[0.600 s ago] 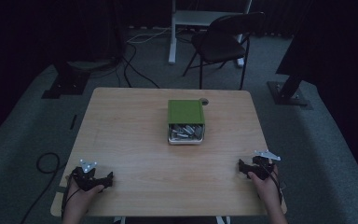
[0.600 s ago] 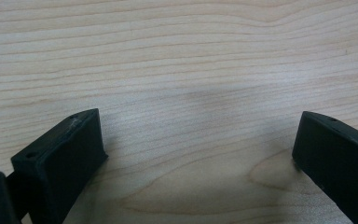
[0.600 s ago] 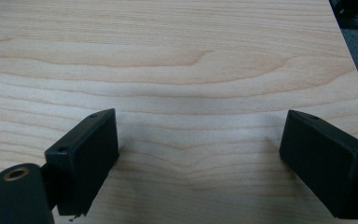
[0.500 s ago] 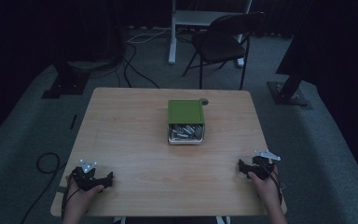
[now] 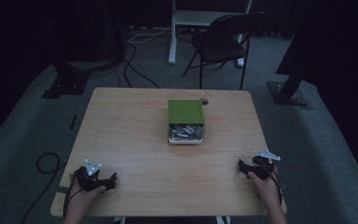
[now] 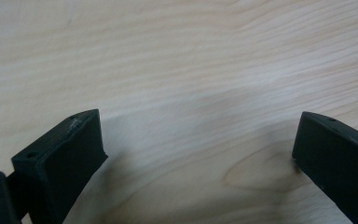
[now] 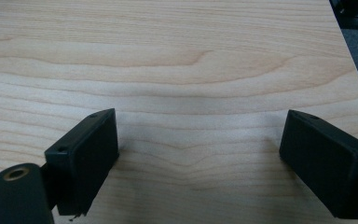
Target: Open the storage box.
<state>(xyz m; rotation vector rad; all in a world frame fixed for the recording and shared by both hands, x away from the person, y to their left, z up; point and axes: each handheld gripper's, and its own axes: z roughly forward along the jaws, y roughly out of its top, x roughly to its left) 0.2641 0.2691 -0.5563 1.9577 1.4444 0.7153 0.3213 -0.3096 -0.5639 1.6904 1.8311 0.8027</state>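
Both tongs sitting wide and empty at near corners: left tongs (image 5: 113,176), right tongs (image 5: 240,166). Box (image 5: 186,121) lying mid-surface (image 5: 121,130), far of both, long axis near-far, open end facing near. Right slightly closer.

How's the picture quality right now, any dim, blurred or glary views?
High view: dim overall, surroundings near black, but the green box on the table reads fine. Left gripper view: bright, wood grain soft and washed out. Right gripper view: sharper grain, soft shadows beneath the open jaws.
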